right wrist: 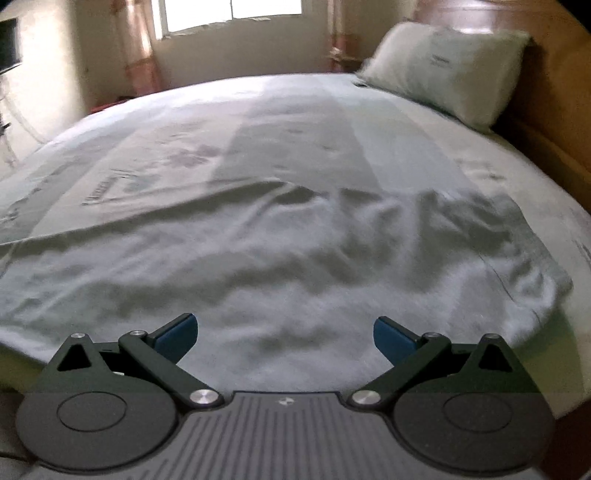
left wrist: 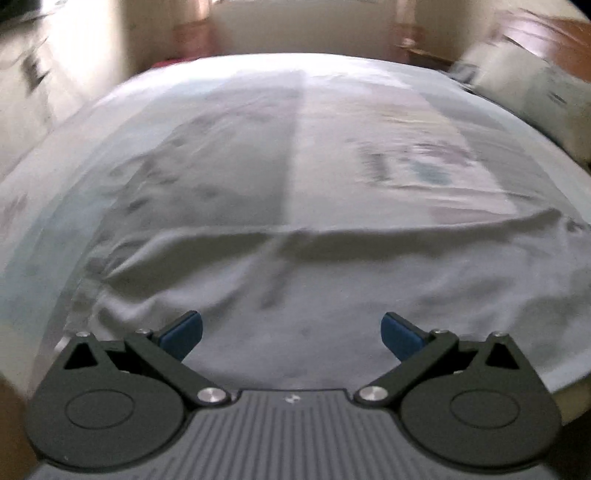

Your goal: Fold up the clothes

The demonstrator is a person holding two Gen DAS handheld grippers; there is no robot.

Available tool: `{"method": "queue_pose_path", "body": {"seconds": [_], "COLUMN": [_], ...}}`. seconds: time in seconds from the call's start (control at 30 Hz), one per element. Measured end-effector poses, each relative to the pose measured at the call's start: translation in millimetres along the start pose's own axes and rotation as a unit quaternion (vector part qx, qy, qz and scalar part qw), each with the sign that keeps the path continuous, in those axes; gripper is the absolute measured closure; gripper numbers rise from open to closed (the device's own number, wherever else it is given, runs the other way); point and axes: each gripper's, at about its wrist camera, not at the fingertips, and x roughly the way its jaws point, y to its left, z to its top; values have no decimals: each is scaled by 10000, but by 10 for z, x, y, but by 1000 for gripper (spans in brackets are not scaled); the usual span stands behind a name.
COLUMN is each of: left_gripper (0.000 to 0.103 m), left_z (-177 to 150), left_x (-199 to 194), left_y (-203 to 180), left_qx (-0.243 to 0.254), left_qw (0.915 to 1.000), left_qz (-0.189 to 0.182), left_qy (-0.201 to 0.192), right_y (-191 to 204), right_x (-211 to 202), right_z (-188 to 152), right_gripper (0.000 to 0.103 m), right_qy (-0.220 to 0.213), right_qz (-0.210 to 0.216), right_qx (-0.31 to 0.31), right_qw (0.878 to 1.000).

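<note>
A pale grey-white garment (left wrist: 314, 280) lies spread on the bed, wrinkled, its far edge running across the middle of the left wrist view. It also fills the near half of the right wrist view (right wrist: 295, 258), with a sleeve or side edge at the right (right wrist: 517, 266). My left gripper (left wrist: 291, 332) is open and empty, low over the garment's near part. My right gripper (right wrist: 286, 332) is open and empty, also just above the garment's near edge. Both views are blurred.
The bed has a pale printed sheet (right wrist: 166, 158) (left wrist: 258, 129). A pillow (right wrist: 447, 70) lies at the far right by a wooden headboard (right wrist: 554, 110); the pillow shows in the left wrist view (left wrist: 535, 92). A window (right wrist: 229, 14) is behind the bed.
</note>
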Motion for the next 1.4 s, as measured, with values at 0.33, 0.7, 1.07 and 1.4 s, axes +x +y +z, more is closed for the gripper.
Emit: {"method": "queue_pose_path", "body": {"seconds": [0.33,0.7,1.07,1.4], "left_gripper": [1,1,1,1], "left_z": [-279,-41,-62,-284], "left_x": [179,42,236,-83], "left_y": [673,551,709,498], "left_qx": [-1053,-753,-1065,-694], "left_qw": [9944,9961,9936,9934], "left_qz": [-109,-141,-270,-857], "left_qy": [-49,-442,-248,-311], "right_y": [681,826,830,847], "right_x": [265,410,433,417], "right_z": [20,-168,-177,-199], "right_gripper": [0,0,0,0], "right_qy": [404,855,816,763], "right_qz": [642,336,308,276], "right_qx": [-721,-1020,-1064,-1058], "right_qw": [9945,9905,9905,9911]}}
